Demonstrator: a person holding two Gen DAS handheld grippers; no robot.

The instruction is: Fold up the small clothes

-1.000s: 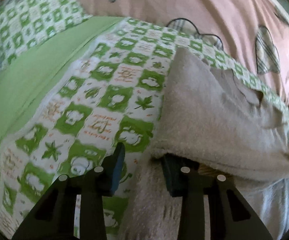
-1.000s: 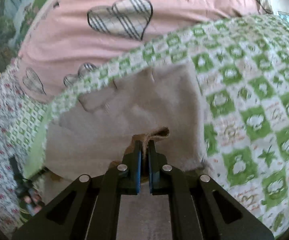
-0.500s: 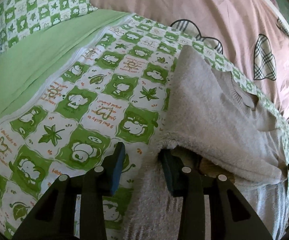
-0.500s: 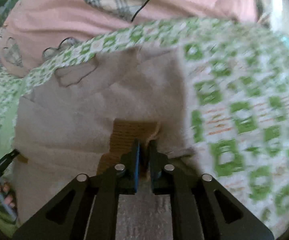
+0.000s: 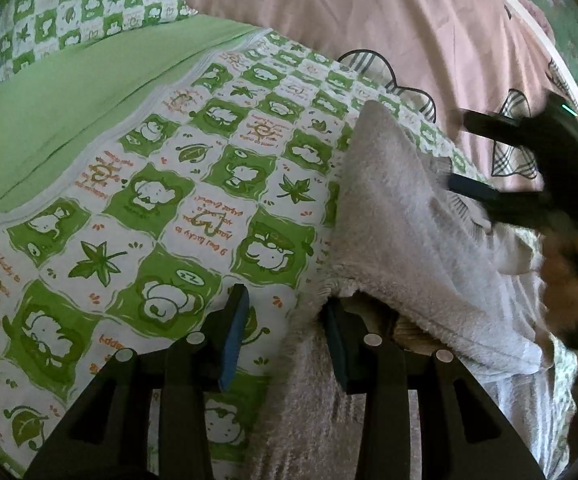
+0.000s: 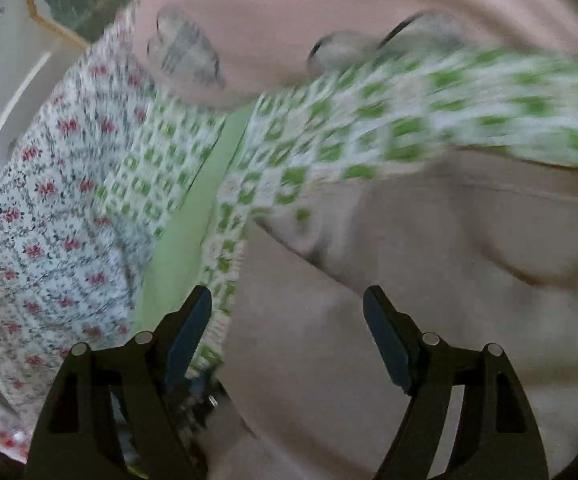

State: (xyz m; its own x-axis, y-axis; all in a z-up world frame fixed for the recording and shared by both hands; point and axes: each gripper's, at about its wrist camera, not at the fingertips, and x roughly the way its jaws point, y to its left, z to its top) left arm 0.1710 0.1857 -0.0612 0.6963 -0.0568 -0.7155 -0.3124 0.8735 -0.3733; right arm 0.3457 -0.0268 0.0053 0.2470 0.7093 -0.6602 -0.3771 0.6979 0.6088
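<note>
Lengthwise, the folded grey garment (image 5: 401,216) runs away from both grippers' parted, empty jaws.

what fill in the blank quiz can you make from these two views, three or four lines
1. The jaws of the right hand-held gripper are ____.
2. The fluffy garment lies on a quilt checked white and ____.
3. The pink cover carries plaid ____ shapes.
4. The left hand-held gripper has one finger tucked ____ the garment's folded layer.

Missing words: open; green; heart; under
</note>
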